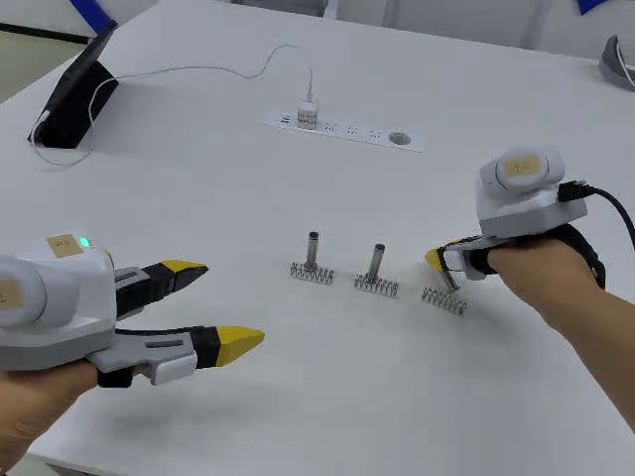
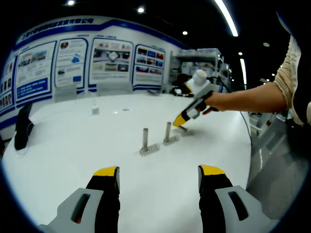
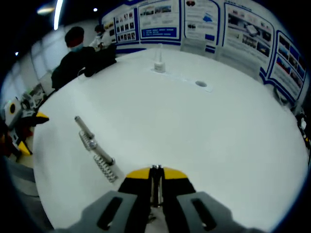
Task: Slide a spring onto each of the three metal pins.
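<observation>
Two metal pins [image 1: 313, 248] [image 1: 377, 260] stand upright mid-table, each with a spring [image 1: 312, 273] [image 1: 377, 286] lying at its foot. A third spring [image 1: 444, 300] lies to their right. My right gripper [image 1: 437, 260] is shut on the third pin [image 1: 449, 280], held tilted just above that spring; the pin's metal shows between the closed jaws [image 3: 155, 187]. My left gripper [image 1: 213, 304] hovers open and empty at the near left, well short of the pins. From it I see both standing pins [image 2: 145, 137] [image 2: 168, 132] and the right gripper [image 2: 182, 119] beyond them.
A white power strip [image 1: 342, 129] with a plugged charger [image 1: 308, 112] and cable lies behind the pins. A dark tablet stand [image 1: 74, 94] sits at the far left. People [image 3: 73, 53] are at the table's far end in the right gripper view.
</observation>
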The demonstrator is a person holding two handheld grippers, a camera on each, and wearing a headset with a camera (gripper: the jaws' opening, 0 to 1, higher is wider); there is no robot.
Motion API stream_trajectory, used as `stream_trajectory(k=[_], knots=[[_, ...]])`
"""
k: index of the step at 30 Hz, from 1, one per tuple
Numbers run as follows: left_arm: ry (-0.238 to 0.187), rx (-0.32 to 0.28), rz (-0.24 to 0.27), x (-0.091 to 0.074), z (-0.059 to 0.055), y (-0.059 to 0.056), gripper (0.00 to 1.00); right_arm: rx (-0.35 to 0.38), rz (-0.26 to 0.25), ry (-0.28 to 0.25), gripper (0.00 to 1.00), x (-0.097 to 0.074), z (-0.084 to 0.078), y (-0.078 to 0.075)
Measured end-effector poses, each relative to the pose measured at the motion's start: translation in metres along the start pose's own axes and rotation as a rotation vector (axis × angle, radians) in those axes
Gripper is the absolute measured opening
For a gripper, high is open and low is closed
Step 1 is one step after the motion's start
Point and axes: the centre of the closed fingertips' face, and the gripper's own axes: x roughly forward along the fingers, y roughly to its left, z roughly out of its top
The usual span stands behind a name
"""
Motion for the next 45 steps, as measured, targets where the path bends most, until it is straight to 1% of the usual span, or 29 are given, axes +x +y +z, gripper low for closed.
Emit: stream_trajectory(k=[5, 11, 20, 30, 40, 45], knots=[[0.0, 0.005, -0.002, -0.001, 0.001, -0.001, 0.66, 0.005, 0.0, -0.027, 0.09, -0.007, 0.005, 0.001], [-0.004, 0.009, -0.001, -0.002, 0.004, -0.001, 0.66, 0.006, 0.002, -0.047, 0.09, -0.011, 0.008, 0.004], [-0.007, 0.019, -0.004, -0.002, 0.007, -0.003, 0.66, 0.009, -0.002, -0.07, 0.09, -0.016, 0.008, 0.004], [-0.009, 0.026, -0.006, -0.003, 0.011, -0.005, 0.66, 0.014, -0.002, -0.081, 0.09, -0.021, 0.006, 0.006], [-0.005, 0.03, -0.008, -0.003, 0.011, -0.007, 0.66, 0.02, 0.002, -0.085, 0.09, -0.025, 0.002, 0.008], [-0.007, 0.034, -0.009, -0.002, 0.012, -0.007, 0.66, 0.024, 0.006, -0.098, 0.09, -0.028, 0.0, 0.009]])
